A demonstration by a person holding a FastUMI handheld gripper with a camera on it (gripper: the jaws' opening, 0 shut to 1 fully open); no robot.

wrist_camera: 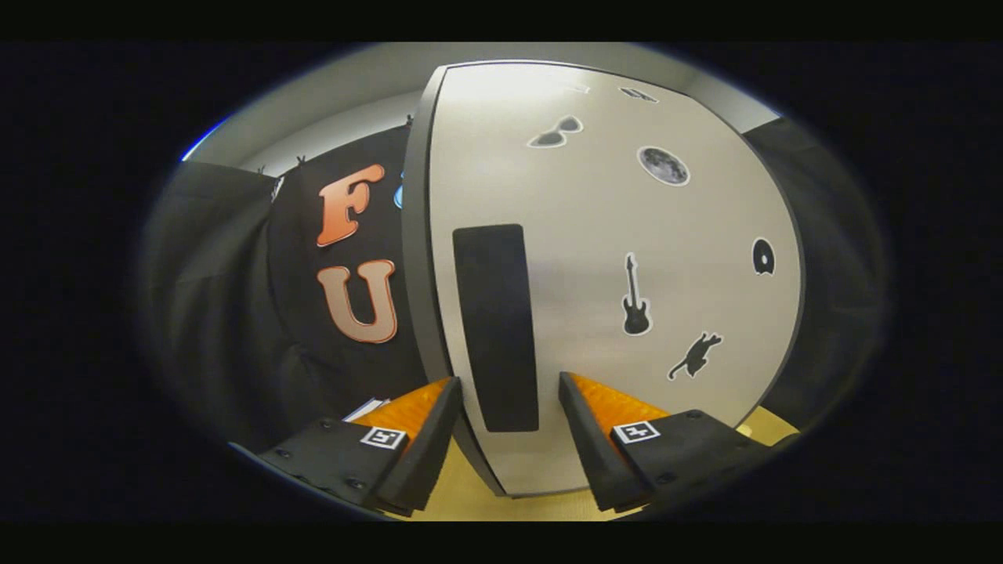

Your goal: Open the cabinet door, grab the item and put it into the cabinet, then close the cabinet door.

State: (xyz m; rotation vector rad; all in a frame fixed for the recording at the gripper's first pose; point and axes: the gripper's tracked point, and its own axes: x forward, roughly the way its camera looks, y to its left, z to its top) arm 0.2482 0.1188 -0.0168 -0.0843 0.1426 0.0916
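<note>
**Jaws lined up on the door handle**

On the left hung the dark booth wall. Next came the cabinet door (595, 258), pale and dotted with small stickers. Its tall black handle (496, 325) stood upright near the door's left edge. The gripper (508, 415) was close, its jaws wide apart, one on each side of the handle's low end, holding nothing. The yellow desk (462, 493) lay underneath. The door looked not yet pulled open.

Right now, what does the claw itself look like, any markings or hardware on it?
The claw has two wedge-shaped fingers that taper toward the tips, with ridged inner pads. Each sits on a flat, dark mounting block studded with small screws. Each block carries a small square black-and-white fiducial marker. No cables show.
</note>
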